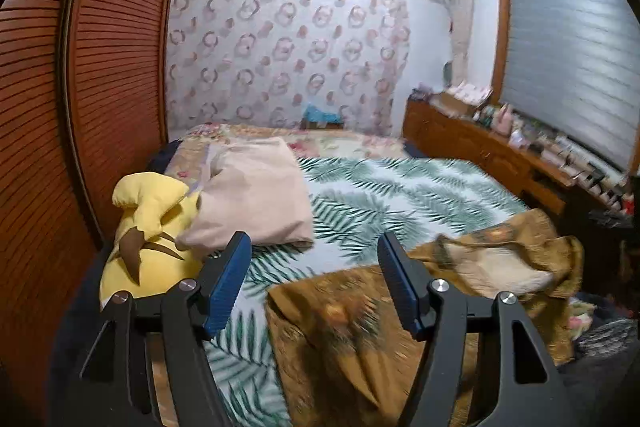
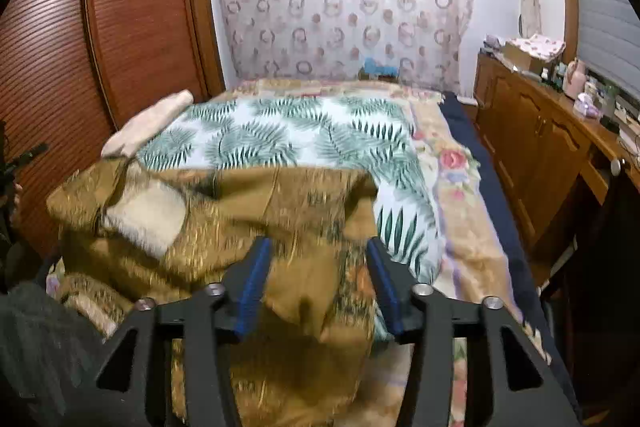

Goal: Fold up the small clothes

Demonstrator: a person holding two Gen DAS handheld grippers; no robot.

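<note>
Left wrist view: left gripper (image 1: pixel 314 283) released, jaws apart, nothing between, tilted down over the brown garment (image 1: pixel 360 327) rumpled on the leaf-print sheet (image 1: pixel 400 195); right wrist view: right gripper (image 2: pixel 316 281) likewise unclenched above the garment; a fold looks just laid, so next comes regrasping an edge.

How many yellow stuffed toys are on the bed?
1. The yellow plush toy with brown-tipped ears lies at the bed's left edge, against the pale pink pillow, beside the wooden slatted wardrobe. Others could be hidden under the bedding.
</note>
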